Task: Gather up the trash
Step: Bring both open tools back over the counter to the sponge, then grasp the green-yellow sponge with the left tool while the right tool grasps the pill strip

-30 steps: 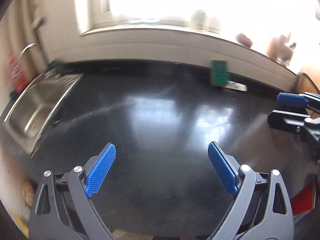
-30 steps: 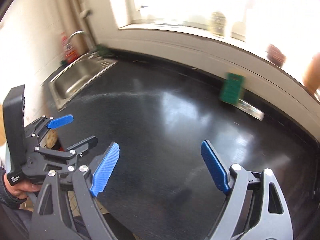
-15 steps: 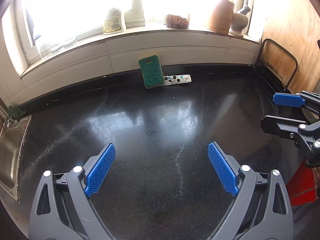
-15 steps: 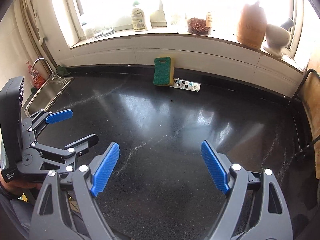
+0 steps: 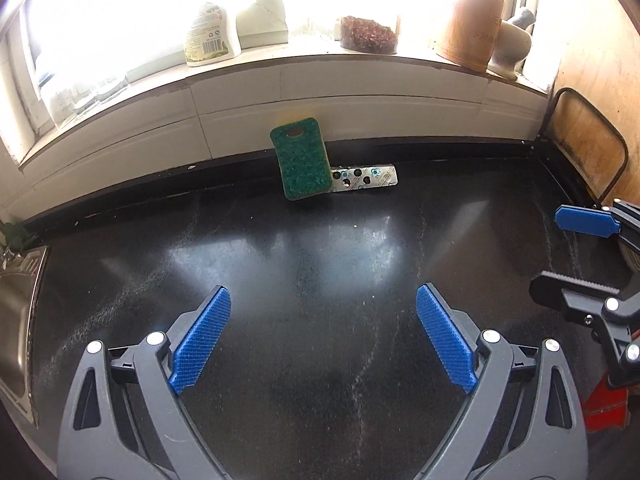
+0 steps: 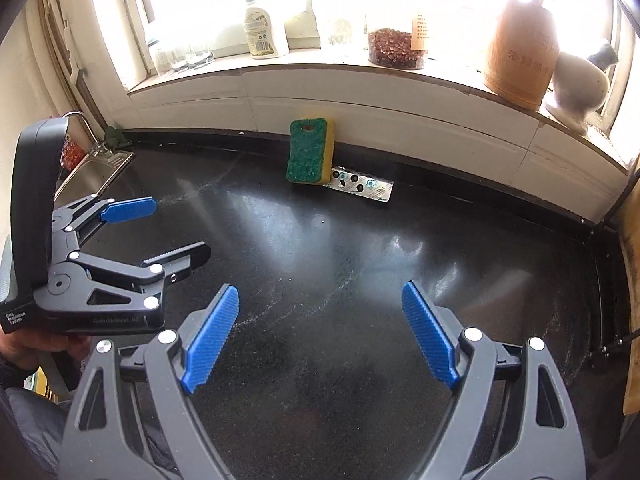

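A used silver pill blister pack (image 5: 366, 177) lies flat on the black counter against the back wall; it also shows in the right wrist view (image 6: 360, 189). A green and yellow sponge (image 5: 302, 164) leans on the wall just left of it, overlapping its left end, and shows in the right wrist view (image 6: 310, 151). My left gripper (image 5: 324, 340) is open and empty, well short of them. My right gripper (image 6: 320, 336) is open and empty, also well short. Each gripper shows in the other's view: the right (image 5: 576, 264), the left (image 6: 160, 232).
A steel sink (image 6: 96, 168) is set into the counter (image 5: 320, 264) at far left. The sill holds a detergent bottle (image 6: 264, 20), a jar of red bits (image 6: 396, 46), a wooden holder (image 6: 520, 60) and a mortar (image 6: 576, 84). A wooden board (image 5: 592, 120) stands at right.
Both views swung from the sink side to face the sponge and blister pack, then moved a little closer. Both grippers stayed open.
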`<action>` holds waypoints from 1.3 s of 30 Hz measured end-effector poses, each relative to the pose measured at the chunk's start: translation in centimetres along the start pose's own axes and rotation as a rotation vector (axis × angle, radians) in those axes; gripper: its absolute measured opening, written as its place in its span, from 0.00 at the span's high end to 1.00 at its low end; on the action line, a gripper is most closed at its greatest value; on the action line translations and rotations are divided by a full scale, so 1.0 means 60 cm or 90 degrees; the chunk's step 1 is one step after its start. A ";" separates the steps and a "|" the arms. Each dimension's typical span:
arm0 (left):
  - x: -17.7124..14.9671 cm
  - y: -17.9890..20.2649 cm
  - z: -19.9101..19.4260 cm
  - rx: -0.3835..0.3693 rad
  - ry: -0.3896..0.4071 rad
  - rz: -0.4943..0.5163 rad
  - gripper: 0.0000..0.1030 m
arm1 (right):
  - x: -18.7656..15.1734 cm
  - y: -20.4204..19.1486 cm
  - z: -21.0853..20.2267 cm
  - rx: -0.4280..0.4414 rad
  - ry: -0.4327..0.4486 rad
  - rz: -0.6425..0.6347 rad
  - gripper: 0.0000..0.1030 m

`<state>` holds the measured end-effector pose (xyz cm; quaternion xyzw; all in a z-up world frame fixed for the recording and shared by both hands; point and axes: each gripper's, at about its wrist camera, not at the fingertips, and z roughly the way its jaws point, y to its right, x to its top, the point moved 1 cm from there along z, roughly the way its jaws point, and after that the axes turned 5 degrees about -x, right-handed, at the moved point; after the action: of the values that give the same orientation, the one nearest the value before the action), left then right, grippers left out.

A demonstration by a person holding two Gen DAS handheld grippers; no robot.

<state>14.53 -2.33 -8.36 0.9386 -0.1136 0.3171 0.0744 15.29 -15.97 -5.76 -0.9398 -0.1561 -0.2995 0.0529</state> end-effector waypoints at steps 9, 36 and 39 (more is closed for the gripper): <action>0.110 -0.017 0.139 0.016 -0.032 -0.013 0.12 | 0.048 0.057 0.099 0.016 -0.027 -0.015 0.21; 0.207 -0.114 0.368 -0.025 -0.066 -0.061 0.29 | 0.167 0.029 0.416 0.196 -0.108 -0.380 0.29; 0.203 -0.114 0.367 -0.036 -0.070 -0.059 0.41 | 0.166 0.024 0.410 0.201 -0.104 -0.379 0.49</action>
<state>38.43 -2.42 -18.73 0.9563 -0.0828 0.2582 0.1091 36.91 -9.99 -20.03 -0.8541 -0.4715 -0.1978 0.0954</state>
